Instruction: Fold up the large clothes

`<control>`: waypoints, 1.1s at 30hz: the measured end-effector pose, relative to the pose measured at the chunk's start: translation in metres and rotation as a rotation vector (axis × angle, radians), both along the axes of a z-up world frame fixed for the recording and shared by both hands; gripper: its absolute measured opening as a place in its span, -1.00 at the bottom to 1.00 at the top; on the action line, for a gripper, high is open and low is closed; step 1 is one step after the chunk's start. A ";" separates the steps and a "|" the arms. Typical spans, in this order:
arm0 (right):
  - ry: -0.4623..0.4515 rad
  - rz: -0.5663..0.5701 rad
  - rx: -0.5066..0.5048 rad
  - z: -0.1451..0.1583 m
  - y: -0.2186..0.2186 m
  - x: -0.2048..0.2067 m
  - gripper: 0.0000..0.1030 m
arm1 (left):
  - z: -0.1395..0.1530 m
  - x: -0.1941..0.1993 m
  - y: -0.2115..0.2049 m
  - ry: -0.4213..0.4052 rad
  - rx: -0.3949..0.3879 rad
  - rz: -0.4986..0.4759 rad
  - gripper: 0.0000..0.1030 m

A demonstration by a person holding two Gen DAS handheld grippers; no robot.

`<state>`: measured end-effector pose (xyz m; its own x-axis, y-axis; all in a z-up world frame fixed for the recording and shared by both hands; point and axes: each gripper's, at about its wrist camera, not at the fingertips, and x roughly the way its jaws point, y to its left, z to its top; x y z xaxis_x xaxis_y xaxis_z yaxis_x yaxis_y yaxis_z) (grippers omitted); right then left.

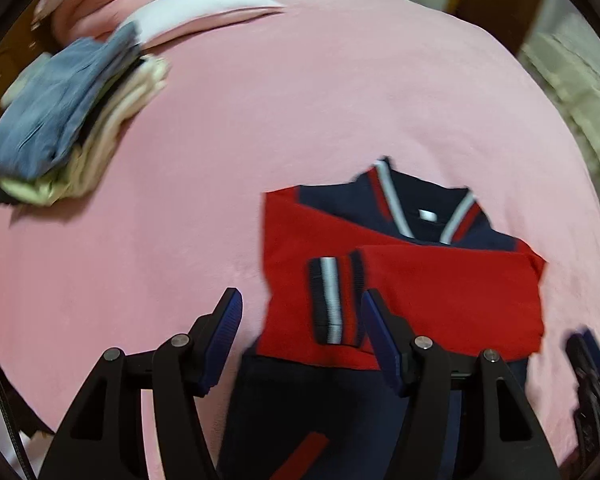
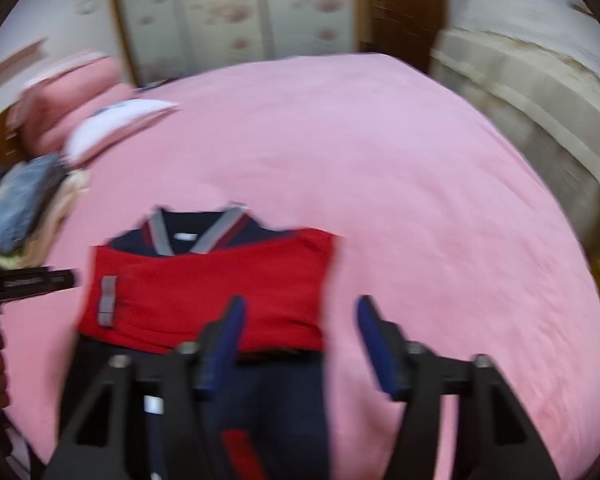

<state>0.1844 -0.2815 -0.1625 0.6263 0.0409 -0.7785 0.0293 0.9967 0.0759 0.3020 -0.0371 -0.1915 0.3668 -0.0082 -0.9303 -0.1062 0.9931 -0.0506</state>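
Note:
A red and navy jacket [image 1: 420, 280] with a striped collar lies on the pink bed, both red sleeves folded across its chest and a striped cuff [image 1: 332, 296] on top. My left gripper [image 1: 302, 316] is open and empty, hovering over the jacket's left lower part. In the right wrist view the jacket [image 2: 212, 284] lies below and left of my right gripper [image 2: 298, 320], which is open and empty over the jacket's right edge. The left gripper [image 2: 32, 280] shows at the left edge there; the right gripper [image 1: 588, 356] shows at the right edge of the left wrist view.
A stack of folded clothes [image 1: 64, 120] with blue jeans on top sits at the bed's left. Pink and white pillows [image 1: 172, 8] lie beyond it. The pink bedsheet [image 2: 400, 180] stretches to the right. A pale quilted sofa [image 2: 532, 92] and wardrobe doors stand behind.

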 end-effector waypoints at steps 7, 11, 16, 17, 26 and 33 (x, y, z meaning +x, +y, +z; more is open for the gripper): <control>0.175 -0.009 0.412 -0.059 0.031 0.065 -1.00 | -0.052 0.034 -0.044 0.175 -0.128 -0.098 -0.83; 0.291 -0.061 0.404 -0.093 0.023 0.086 -1.00 | -0.075 0.037 -0.036 0.191 -0.129 -0.100 -0.93; 0.241 -0.074 0.237 -0.089 -0.023 0.084 -1.00 | -0.077 0.034 -0.029 0.175 -0.149 -0.120 -0.94; 0.251 -0.079 0.208 -0.089 -0.028 0.084 -1.00 | -0.077 0.035 -0.030 0.176 -0.146 -0.121 -0.94; 0.079 -0.122 0.096 -0.038 -0.012 0.070 -1.00 | -0.060 0.022 -0.041 0.189 -0.113 -0.136 -0.85; 0.334 -0.119 0.373 -0.083 -0.009 0.044 -1.00 | -0.078 -0.013 -0.025 0.230 -0.056 -0.155 -0.70</control>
